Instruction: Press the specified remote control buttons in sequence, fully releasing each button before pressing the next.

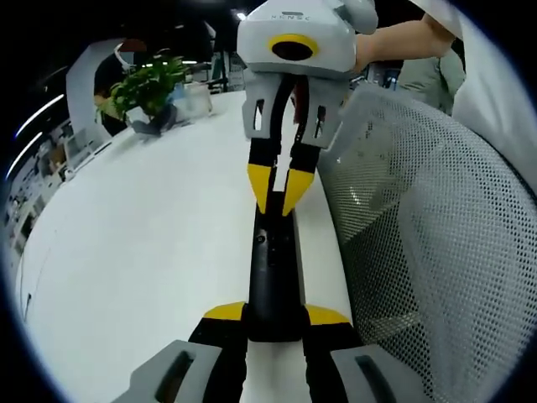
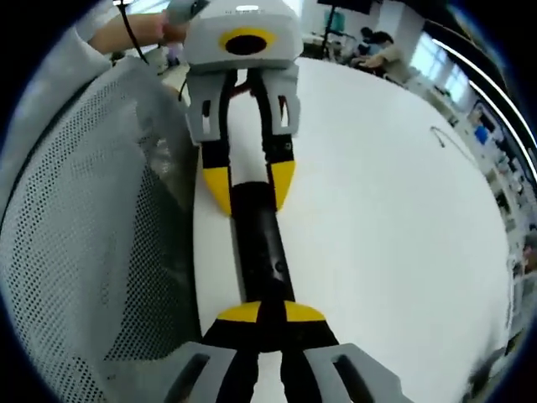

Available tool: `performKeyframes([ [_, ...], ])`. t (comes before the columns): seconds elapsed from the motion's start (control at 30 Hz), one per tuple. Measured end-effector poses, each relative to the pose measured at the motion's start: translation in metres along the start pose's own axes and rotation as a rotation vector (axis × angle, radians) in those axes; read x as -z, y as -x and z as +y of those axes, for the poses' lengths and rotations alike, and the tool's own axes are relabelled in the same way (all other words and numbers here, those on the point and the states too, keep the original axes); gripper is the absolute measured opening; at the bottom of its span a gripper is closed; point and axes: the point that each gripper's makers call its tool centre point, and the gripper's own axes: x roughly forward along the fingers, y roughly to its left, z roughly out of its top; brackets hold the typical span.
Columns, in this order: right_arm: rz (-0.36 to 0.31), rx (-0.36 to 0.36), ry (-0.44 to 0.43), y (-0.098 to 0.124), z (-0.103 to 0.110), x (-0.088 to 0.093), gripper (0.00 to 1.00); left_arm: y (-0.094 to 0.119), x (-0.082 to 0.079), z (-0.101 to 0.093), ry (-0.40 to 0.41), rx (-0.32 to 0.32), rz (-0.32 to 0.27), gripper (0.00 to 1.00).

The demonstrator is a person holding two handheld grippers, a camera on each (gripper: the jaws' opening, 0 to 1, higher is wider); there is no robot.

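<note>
Black remote on white table | my left tongs clamp its near end | right tongs clenched, tips on its far end | presses completed: cannot tell.

We see the remote as glossy black plastic, smooth. Table looks smooth white w/ slight sheen. Chair back is grey perforated mesh, matt. Left gripper and right gripper tips look like yellow plastic, bodies grey matt plastic.
</note>
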Motion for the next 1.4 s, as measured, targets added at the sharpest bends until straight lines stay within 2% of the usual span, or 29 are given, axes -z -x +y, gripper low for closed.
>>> performKeyframes([
  [0.33, 0.022, -0.01, 0.021, -0.0002, 0.0003, 0.0019, 0.04, -0.0005, -0.0003, -0.0001, 0.0, 0.0, -0.002, 0.24],
  [0.47, 0.075, -0.019, 0.073, -0.002, 0.0009, 0.0011, 0.03, -0.0007, -0.0005, -0.0003, -0.004, 0.002, 0.003, 0.24],
  [0.53, 0.126, -0.036, 0.054, -0.0025, 0.0003, 0.0011, 0.03, -0.0008, -0.0004, -0.0005, -0.006, 0.003, 0.008, 0.24],
  [0.57, 0.129, -0.044, 0.06, -0.003, -0.0003, 0.0002, 0.03, -0.0009, -0.0004, -0.0005, -0.006, 0.003, 0.009, 0.24],
  [0.67, 0.095, -0.043, 0.049, -0.0008, 0.0005, 0.0027, 0.03, -0.0006, -0.0004, -0.0005, -0.002, 0.003, 0.007, 0.24],
  [0.77, 0.017, -0.033, -0.01, 0.0005, 0.0002, 0.0018, 0.03, -0.0004, -0.0004, -0.0005, 0.001, -0.001, 0.0, 0.24],
  [0.9, -0.016, 0.001, -0.014, 0.0013, -0.0016, 0.0022, 0.0, -0.0004, -0.0003, -0.0006, 0.003, -0.002, -0.001, 0.24],
  [0.97, -0.019, 0.006, -0.007, 0.0015, 0.0004, 0.0018, 0.0, -0.0005, -0.0002, -0.0007, 0.002, -0.001, -0.001, 0.24],
  [1.07, 0.007, 0.02, 0.058, 0.0027, 0.0018, 0.0041, 0.0, -0.0004, 0.0, -0.0009, 0.0, 0.002, 0.0, 0.24],
  [1.33, 0.052, 0.04, 0.055, 0.0012, 0.0032, 0.002, 0.0, -0.0003, 0.0002, -0.0008, 0.0, -0.002, 0.006, 0.24],
  [1.4, 0.069, 0.044, 0.029, 0.0005, 0.0016, 0.0022, 0.0, -0.0003, 0.0001, -0.0007, -0.001, -0.002, 0.01, 0.24],
])
